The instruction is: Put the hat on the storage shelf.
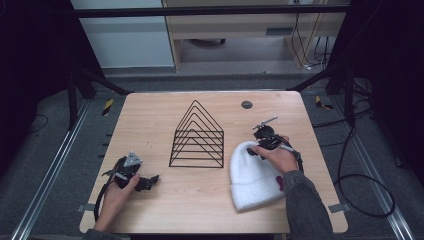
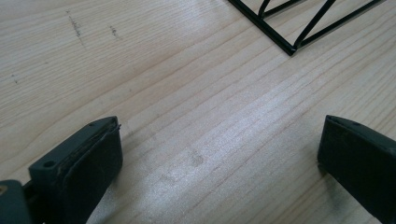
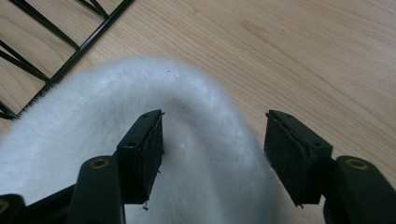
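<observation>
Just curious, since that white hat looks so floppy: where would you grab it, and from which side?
Probably at the rounded crown end of the hat, from above. It lies flat and soft on the table, so there is no firm edge; pinching a fold of the fuzzy fabric should work. The right gripper is already poised there, open, with the crown between its jaws. The rack stands close beside it.

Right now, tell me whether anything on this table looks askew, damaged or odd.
Nothing stands out. The white beanie lies flat on the table beside the upright black wire rack, and the right gripper is open above its crown.
</observation>
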A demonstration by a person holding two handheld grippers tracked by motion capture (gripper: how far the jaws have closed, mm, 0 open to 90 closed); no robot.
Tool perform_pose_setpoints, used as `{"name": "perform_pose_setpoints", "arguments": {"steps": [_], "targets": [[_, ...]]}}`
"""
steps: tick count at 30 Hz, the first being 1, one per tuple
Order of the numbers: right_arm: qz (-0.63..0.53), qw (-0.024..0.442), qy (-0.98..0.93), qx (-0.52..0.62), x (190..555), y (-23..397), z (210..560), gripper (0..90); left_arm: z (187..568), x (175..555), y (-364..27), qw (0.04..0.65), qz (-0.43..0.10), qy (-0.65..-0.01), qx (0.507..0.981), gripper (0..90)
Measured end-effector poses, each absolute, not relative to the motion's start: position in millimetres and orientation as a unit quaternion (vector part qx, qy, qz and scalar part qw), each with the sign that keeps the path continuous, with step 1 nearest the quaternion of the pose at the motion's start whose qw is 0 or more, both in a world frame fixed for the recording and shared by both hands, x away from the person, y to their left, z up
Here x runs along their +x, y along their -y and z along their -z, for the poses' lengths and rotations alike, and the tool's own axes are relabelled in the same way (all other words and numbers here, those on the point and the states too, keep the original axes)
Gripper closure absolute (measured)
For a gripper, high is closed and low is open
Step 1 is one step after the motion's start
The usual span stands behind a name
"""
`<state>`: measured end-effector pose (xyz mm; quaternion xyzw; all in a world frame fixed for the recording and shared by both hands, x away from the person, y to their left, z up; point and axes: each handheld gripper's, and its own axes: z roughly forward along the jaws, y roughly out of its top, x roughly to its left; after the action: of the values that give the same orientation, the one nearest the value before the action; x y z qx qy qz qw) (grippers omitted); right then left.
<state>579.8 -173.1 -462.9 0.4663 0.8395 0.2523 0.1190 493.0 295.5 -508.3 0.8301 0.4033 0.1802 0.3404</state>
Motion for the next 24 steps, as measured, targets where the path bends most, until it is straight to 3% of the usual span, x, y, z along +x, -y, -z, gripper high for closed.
{"name": "perform_pose_setpoints", "arguments": {"steps": [12,18,24], "targets": [[-0.254,0.111,-0.844,0.459,579,171,465,59.1,508,493,-296,0.339,-0.180,-0.402,0.831,0.0],[-0.254,0.106,-0.852,0.446,576,173,463,79.9,508,493,-296,0.339,-0.180,-0.402,0.831,0.0],[-0.275,0.120,-0.852,0.429,562,175,446,82.4,508,493,-296,0.340,-0.180,-0.403,0.830,0.0]]}}
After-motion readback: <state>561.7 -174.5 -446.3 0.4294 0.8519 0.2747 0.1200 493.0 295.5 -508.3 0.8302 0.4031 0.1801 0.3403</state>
